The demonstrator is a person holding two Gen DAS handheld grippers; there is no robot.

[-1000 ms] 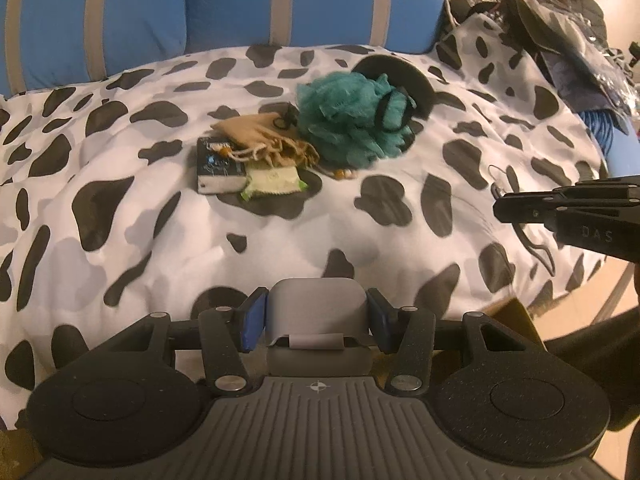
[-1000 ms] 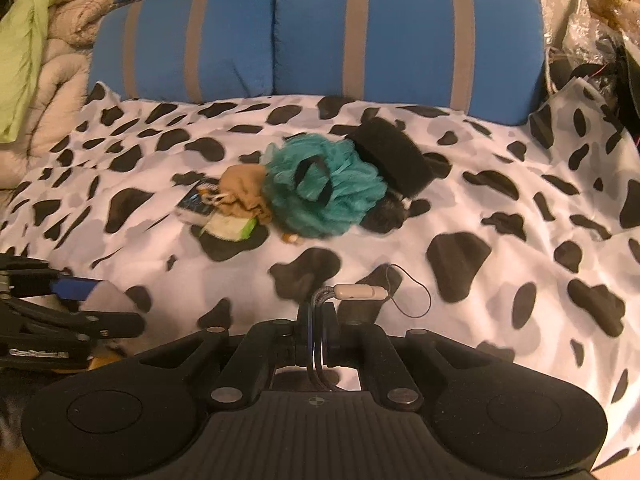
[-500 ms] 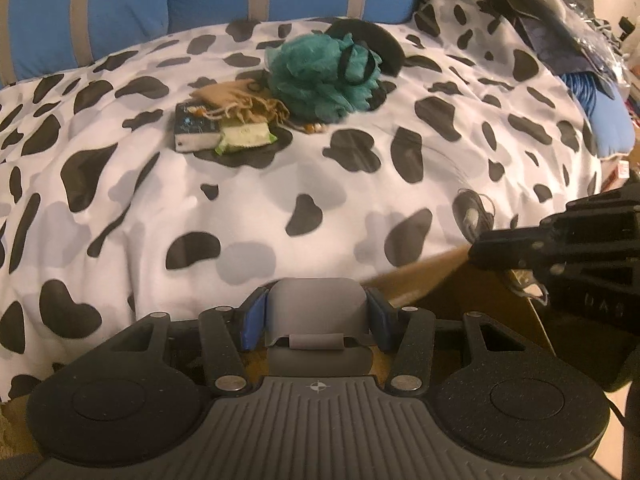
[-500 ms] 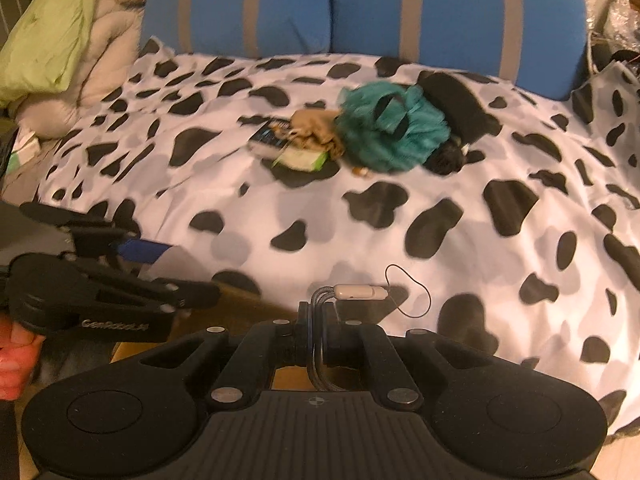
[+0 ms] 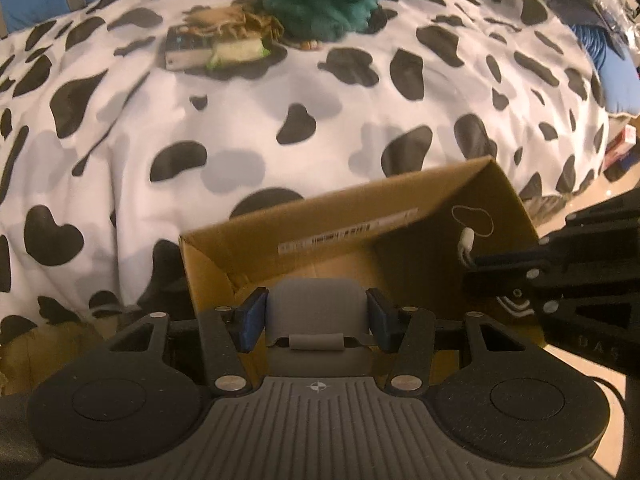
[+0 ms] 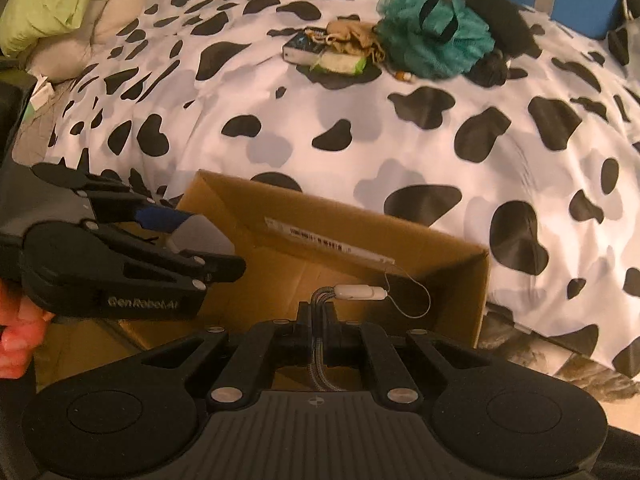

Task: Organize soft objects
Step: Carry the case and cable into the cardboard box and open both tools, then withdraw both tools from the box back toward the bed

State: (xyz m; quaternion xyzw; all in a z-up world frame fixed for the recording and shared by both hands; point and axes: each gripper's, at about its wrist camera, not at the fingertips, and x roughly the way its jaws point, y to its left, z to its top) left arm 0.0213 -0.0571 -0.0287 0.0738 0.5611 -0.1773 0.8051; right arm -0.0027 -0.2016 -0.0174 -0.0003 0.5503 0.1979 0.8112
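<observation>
Both grippers have pulled back from the bed (image 6: pixel 400 128) and now hang over an open cardboard box (image 6: pixel 460 280) at its near edge. The left gripper (image 5: pixel 316 314) holds a grey pad (image 5: pixel 316 300) between its blue fingers; the right gripper (image 6: pixel 318 320) is clamped on a braided cable (image 6: pixel 320 300) with a white plug. I judge the dropping step is in hand: next, open over the box. The teal sponge (image 6: pixel 436 36) and small pouches (image 6: pixel 352 36) wait near the bed's far edge. The box floor is mostly hidden.
</observation>
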